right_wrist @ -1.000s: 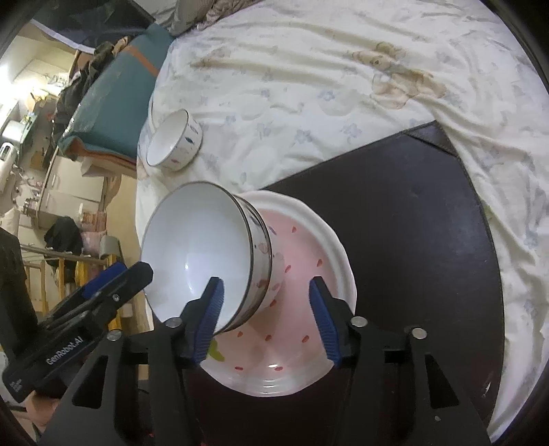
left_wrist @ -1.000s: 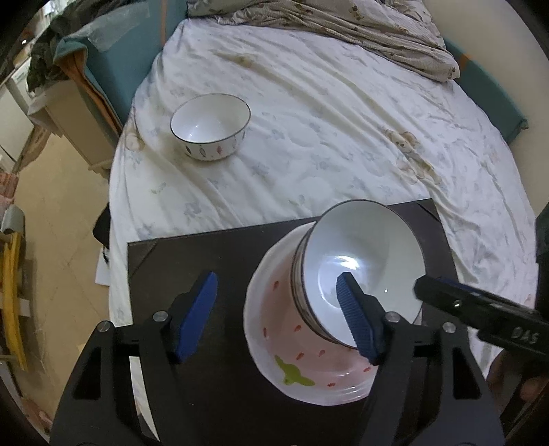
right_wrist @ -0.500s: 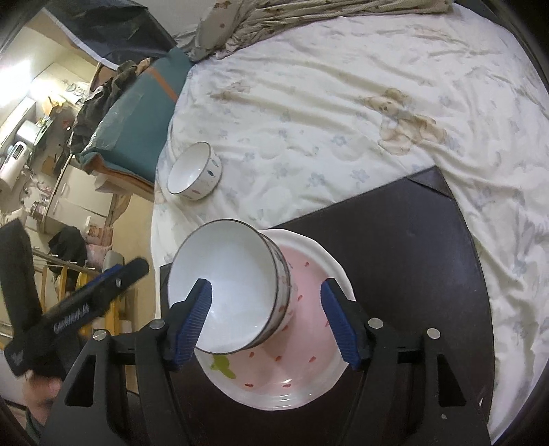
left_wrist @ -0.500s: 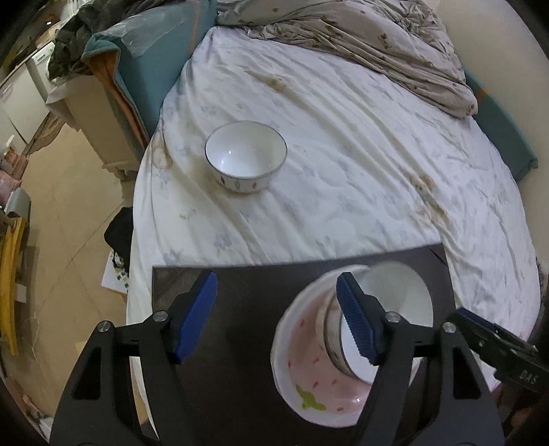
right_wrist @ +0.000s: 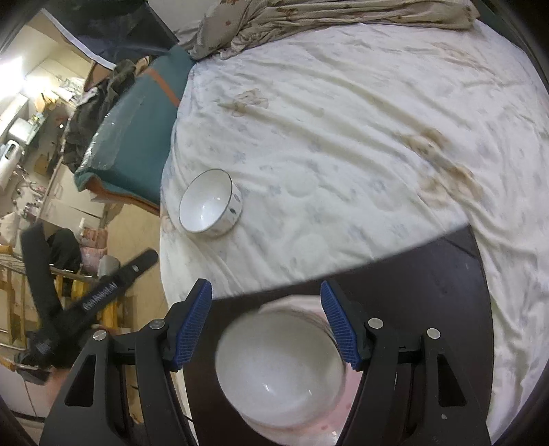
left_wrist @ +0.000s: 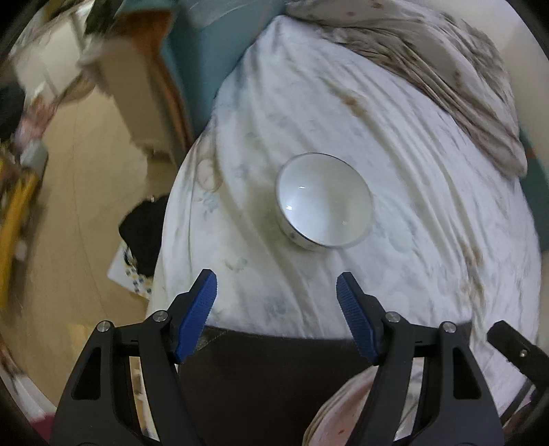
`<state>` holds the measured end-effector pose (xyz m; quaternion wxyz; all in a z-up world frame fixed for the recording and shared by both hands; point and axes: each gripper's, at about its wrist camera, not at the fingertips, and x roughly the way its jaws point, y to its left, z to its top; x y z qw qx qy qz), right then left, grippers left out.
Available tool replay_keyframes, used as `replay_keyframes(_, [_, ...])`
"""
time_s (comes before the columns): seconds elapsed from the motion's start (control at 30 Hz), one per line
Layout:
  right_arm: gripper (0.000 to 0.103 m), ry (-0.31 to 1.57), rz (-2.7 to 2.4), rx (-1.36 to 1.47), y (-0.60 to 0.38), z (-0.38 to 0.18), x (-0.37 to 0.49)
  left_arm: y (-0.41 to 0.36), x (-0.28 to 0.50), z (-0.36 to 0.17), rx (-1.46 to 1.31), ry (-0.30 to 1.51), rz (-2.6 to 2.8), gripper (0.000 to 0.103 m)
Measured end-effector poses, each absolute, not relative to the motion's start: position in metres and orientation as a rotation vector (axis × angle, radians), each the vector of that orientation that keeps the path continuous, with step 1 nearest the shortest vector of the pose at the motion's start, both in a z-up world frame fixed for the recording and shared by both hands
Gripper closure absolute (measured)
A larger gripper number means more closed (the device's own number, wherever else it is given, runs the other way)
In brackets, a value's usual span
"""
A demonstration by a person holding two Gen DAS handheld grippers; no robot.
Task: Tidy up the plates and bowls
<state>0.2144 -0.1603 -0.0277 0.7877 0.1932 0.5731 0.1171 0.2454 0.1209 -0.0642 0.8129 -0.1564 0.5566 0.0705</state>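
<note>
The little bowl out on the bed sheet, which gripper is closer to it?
Left. The left gripper hovers open just short of the small bowl. The right gripper hangs open farther back, over the bowl on the pink plate.

Bed (right_wrist: 343,144) under pale printed sheet; rumpled quilt (right_wrist: 308,20) at head; tan floor (left_wrist: 85,206); cluttered shelves (right_wrist: 31,113) beyond.

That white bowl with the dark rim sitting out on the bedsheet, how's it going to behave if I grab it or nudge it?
The white glazed bowl with the dark rim looks like ceramic: probably rigid, fairly heavy and breakable. Its glossy surface may slip between the fingers. It sits on a soft, wrinkled white bedsheet and already appears tilted, so a nudge would likely tip it rather than slide it.
</note>
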Motion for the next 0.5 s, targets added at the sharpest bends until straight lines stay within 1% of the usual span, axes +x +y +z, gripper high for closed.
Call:
replay_keyframes(0.17, [0.034,1.3,0.239,0.386,-0.132,-0.042,0.258,0.143,0.261,-0.069,-0.399,1.192,0.18,0.034])
replay_keyframes(0.33, [0.034,1.345,0.249,0.394,-0.103,-0.06,0.294,0.16,0.278,-0.09,-0.451,1.231,0.194,0.034])
replay_keyframes(0.5, [0.034,1.395,0.237,0.391,-0.077,-0.089,0.322,0.153,0.302,-0.093,-0.461,1.204,0.098,0.034])
